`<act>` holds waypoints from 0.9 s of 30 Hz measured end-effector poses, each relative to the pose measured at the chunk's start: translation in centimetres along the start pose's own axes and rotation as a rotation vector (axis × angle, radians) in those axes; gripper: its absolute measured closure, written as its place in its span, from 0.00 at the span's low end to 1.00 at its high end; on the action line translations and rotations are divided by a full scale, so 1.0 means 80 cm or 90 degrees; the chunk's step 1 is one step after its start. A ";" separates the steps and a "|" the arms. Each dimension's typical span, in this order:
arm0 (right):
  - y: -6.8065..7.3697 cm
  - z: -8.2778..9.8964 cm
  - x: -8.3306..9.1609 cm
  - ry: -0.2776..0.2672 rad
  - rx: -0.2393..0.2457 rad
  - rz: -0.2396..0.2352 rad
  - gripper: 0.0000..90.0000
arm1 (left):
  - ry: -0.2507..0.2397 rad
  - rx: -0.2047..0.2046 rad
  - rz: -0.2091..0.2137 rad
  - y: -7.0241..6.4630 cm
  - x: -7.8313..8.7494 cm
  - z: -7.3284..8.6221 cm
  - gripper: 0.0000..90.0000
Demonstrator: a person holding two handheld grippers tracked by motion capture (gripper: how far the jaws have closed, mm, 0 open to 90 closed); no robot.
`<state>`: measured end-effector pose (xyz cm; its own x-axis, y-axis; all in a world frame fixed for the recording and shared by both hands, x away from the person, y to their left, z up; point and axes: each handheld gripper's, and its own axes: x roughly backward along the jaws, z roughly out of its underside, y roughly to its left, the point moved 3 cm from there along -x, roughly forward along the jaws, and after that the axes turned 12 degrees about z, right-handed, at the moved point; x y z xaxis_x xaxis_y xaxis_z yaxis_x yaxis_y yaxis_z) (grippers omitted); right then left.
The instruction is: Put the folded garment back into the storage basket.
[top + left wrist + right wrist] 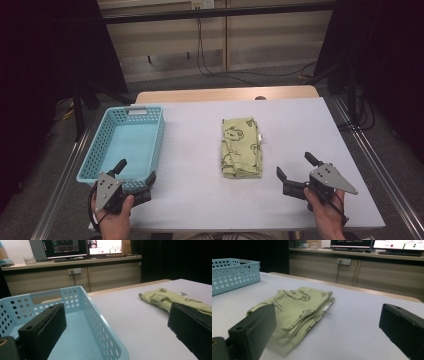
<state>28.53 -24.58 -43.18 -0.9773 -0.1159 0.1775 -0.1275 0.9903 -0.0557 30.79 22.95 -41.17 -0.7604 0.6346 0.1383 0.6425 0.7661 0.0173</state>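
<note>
High view is showing a soft, folded yellow-green cloth (241, 147) with dark printed figures lying mid-bench (295, 125). At its 3 o'clock... rather its 9 o'clock, a perforated blue plastic basket (102, 145) is sitting. The right tool (295, 167), jaws spread and empty, is hovering at the cloth's 4 o'clock; the left tool (136, 172), also gaping, is straddling the basket's near corner.

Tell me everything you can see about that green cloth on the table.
The green cloth is a pale yellow-green fabric printed with dark cartoon animal outlines, folded into a neat layered rectangle. A small white tag sticks out of one long edge. It lies flat on the white table, to the right of the blue basket and apart from it. Neither gripper touches it.
</note>
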 end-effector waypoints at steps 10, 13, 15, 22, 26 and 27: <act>0.002 0.003 -0.010 0.018 -0.016 -0.027 0.02 | 0.014 0.006 0.019 -0.005 -0.007 0.002 0.02; 0.005 0.004 -0.012 0.022 -0.006 -0.029 0.02 | 0.025 -0.003 0.018 -0.005 -0.008 0.003 0.03; 0.006 0.005 -0.014 0.025 -0.002 -0.031 0.02 | 0.024 0.002 0.022 -0.006 -0.010 0.004 0.04; 0.016 0.008 -0.014 0.043 0.020 -0.071 0.01 | 0.032 -0.009 0.039 -0.012 -0.014 0.002 0.05; 0.020 0.011 -0.016 0.054 0.024 -0.081 0.02 | 0.032 -0.003 0.050 -0.015 -0.020 0.001 0.05; 0.021 0.011 -0.018 0.058 0.022 -0.086 0.02 | 0.034 -0.002 0.055 -0.016 -0.022 0.001 0.05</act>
<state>29.57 -22.80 -44.40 -0.9315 -0.2383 0.2747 -0.2637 0.9628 -0.0588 31.27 20.87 -41.53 -0.6962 0.6915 0.1924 0.7055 0.7087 0.0058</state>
